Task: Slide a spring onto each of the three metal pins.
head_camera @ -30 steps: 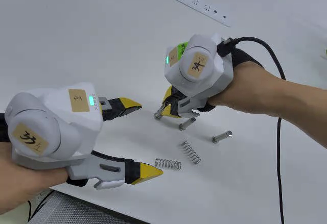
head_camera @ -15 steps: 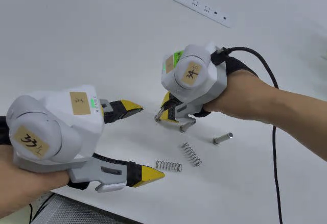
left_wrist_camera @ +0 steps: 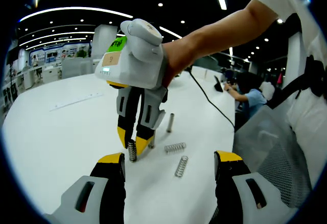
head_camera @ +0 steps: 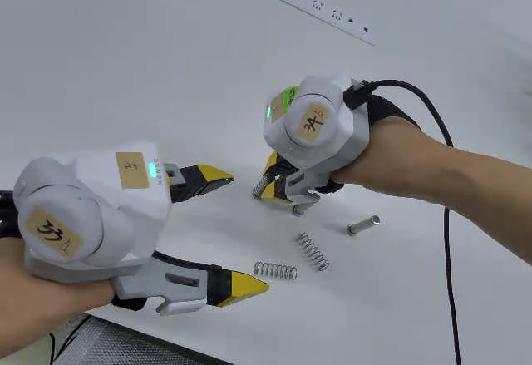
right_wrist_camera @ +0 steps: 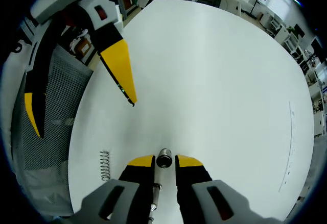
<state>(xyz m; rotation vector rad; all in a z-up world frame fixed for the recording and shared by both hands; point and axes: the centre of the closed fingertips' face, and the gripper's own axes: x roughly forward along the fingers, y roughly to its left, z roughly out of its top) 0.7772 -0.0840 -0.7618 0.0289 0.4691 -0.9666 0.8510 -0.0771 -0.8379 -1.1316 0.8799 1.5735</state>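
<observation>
The right gripper (right_wrist_camera: 164, 162) is closed tightly on a grey metal pin (right_wrist_camera: 164, 158) that carries a coiled steel spring (left_wrist_camera: 132, 150). The left gripper (head_camera: 248, 230) is wide apart and empty, near two loose springs (head_camera: 274, 270) on the white table (head_camera: 125, 66).

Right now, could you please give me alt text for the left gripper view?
The right gripper pinches a spring upright over the white table. Two loose springs and a metal pin lie beyond, and the open fingers of the left gripper frame the bottom.
</observation>
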